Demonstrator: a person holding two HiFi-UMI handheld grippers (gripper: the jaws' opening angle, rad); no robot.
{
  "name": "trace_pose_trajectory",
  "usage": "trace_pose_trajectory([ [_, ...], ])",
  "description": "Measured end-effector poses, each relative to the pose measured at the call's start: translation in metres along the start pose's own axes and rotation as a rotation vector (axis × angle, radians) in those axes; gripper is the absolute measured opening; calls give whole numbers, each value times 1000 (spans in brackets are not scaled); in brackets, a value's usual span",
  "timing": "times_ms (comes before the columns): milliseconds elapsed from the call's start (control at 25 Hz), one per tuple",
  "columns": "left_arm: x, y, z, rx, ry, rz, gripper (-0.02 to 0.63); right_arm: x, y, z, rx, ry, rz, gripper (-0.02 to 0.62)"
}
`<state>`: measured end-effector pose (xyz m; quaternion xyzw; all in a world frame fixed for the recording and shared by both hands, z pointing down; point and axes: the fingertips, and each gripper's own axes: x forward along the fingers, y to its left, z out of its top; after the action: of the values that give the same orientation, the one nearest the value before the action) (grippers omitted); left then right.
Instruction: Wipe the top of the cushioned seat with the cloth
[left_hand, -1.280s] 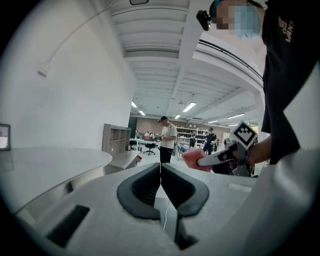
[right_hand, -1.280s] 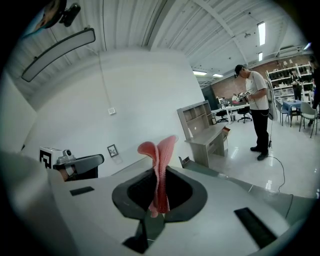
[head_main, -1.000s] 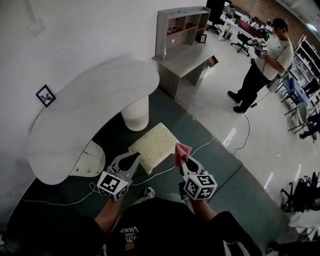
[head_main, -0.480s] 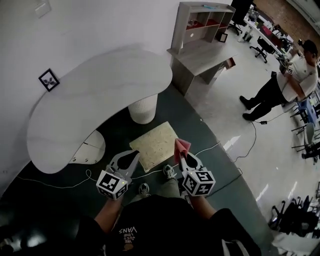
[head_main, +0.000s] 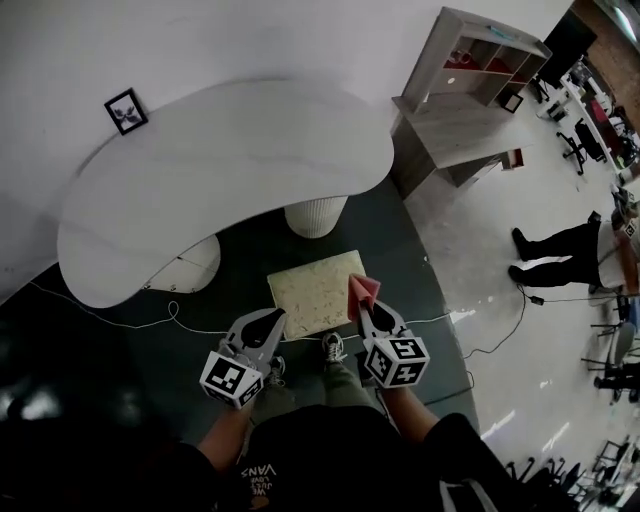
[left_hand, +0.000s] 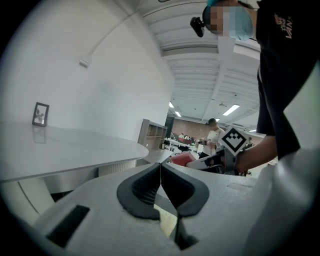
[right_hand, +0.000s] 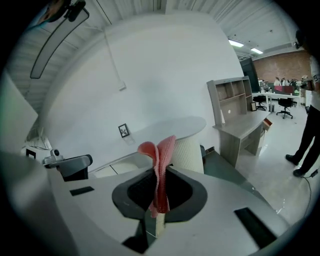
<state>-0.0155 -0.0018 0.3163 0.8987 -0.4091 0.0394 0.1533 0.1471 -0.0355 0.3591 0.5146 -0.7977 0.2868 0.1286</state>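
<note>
The cushioned seat (head_main: 316, 291) is a pale yellow square pad on the dark floor, just in front of the person's feet. My right gripper (head_main: 365, 308) hangs over the seat's right edge, shut on a folded pink cloth (head_main: 362, 291) that sticks up past the jaws. That cloth (right_hand: 159, 165) stands upright between the pads in the right gripper view. My left gripper (head_main: 265, 322) hovers near the seat's front left corner, shut with nothing in it; its pads (left_hand: 160, 187) meet in the left gripper view.
A curved white table (head_main: 220, 170) on two ribbed pedestals (head_main: 316, 214) stands just beyond the seat. White cables (head_main: 170, 320) run across the floor. A grey desk with a shelf unit (head_main: 470, 90) is at the far right, and another person (head_main: 570, 250) stands beyond.
The head view has swung so the table and seat sit more centred and the other person has slid toward the right edge. Both grippers keep their pose, the cloth still pinched.
</note>
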Motion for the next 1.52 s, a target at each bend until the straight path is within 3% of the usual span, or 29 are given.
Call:
trace_pose_trajectory([
  [360,-12,41,-47,-72,37,132,18,96,6,-39,-57,124,87,28],
  [920,-9,113,-107,-111,23,193,18,217,39,-152,-80,261,142,28],
  [1320,-26,136,-157,-181,64,235,18,303,42,-263,-18,454,70,28],
  [1520,-35,142,-185,-205,94,256,18,337,48,-298,-58,520,67,28],
])
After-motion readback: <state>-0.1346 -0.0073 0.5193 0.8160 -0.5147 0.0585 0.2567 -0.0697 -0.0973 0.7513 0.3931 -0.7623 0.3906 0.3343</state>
